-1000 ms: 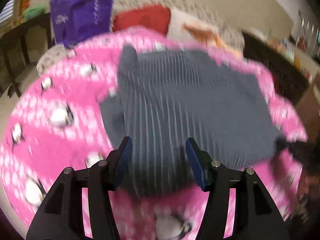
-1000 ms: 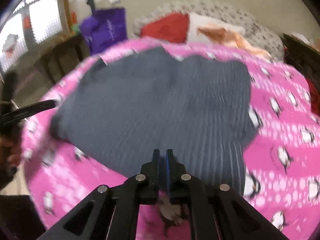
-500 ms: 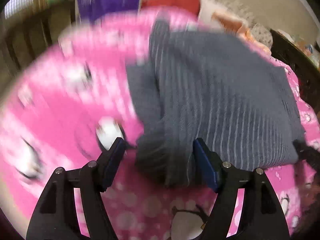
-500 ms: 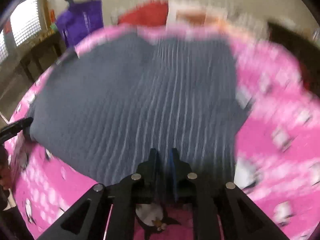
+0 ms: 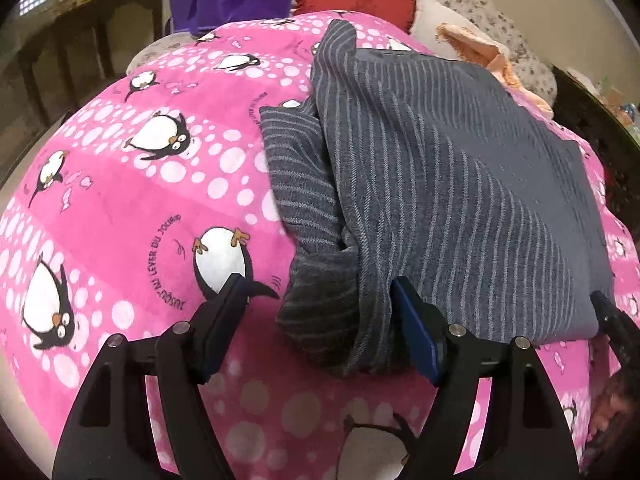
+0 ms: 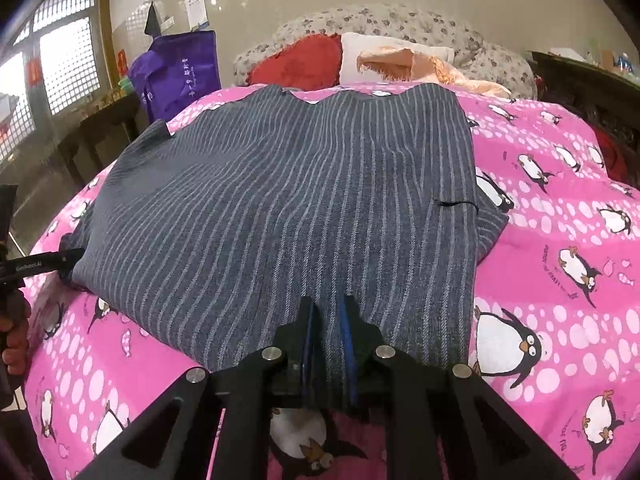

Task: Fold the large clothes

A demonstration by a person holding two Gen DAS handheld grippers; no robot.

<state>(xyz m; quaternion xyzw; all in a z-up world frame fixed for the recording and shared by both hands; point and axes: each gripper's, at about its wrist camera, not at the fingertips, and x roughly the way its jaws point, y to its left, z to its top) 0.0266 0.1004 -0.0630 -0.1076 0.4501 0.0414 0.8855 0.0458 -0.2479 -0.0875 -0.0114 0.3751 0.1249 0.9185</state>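
A grey pinstriped garment (image 5: pixel 440 180) lies folded over on a pink penguin blanket (image 5: pixel 120 200). Its near left corner is bunched between the wide jaws of my left gripper (image 5: pixel 316 284), which is open; the cloth touches the right finger and stands apart from the left one. In the right wrist view the garment (image 6: pixel 300 180) spreads flat over the blanket (image 6: pixel 560 220). My right gripper (image 6: pixel 328 304) is shut on a fold of its near hem. A finger of the left gripper (image 6: pixel 48 258) shows at the garment's left corner, with a hand (image 6: pixel 16 336) behind it.
A purple bag (image 6: pixel 180 72) stands at the bed's far left beside a dark wooden table (image 5: pixel 80 40). A red pillow (image 6: pixel 304 60) and a white pillow with peach cloth (image 6: pixel 400 60) lie at the head. Dark furniture (image 6: pixel 580 80) lines the right side.
My left jaws have spread wider and the bunched corner now lies loose between them. Both grippers have sunk toward the blanket. The right gripper keeps its hold on the hem.
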